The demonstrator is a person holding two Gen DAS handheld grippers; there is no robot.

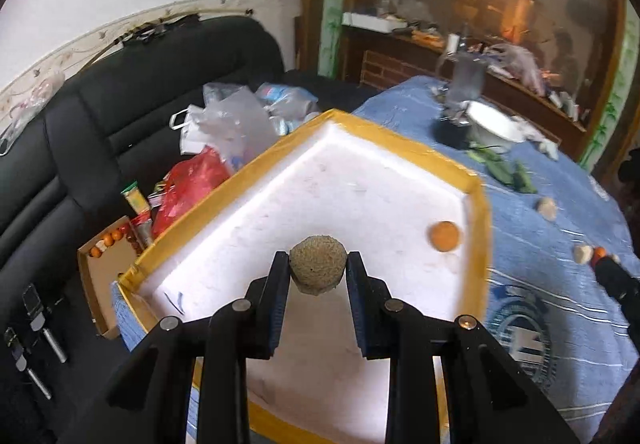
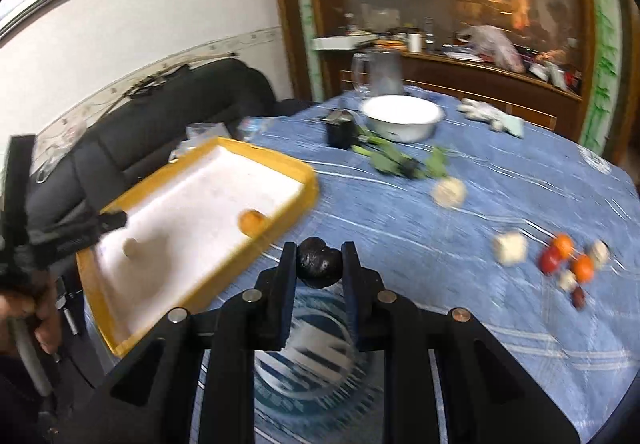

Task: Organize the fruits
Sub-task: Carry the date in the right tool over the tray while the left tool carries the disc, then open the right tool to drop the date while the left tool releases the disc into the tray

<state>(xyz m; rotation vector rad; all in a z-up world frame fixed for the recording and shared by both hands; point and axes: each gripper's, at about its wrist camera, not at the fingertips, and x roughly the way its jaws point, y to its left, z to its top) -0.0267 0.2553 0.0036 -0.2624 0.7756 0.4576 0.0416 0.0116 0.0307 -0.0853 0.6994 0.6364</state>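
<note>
1. Left wrist view: left tongs [image 1: 318, 268] clamp a tan rough ball fruit [image 1: 318, 269], hanging over the white tray [image 1: 478, 204] floor. An orange [image 1: 445, 236] sits by the tray's right wall.
2. Lower before release; a round fruit will likely roll.
3. Right tongs [image 2: 319, 263] grip a dark wrinkled fruit [image 2: 319, 262] over the blue surface [image 2: 440, 284], just short of the tray rim. Bring it over the rim first.
4. Loose fruits [image 2: 560, 256] remain well right.
</note>
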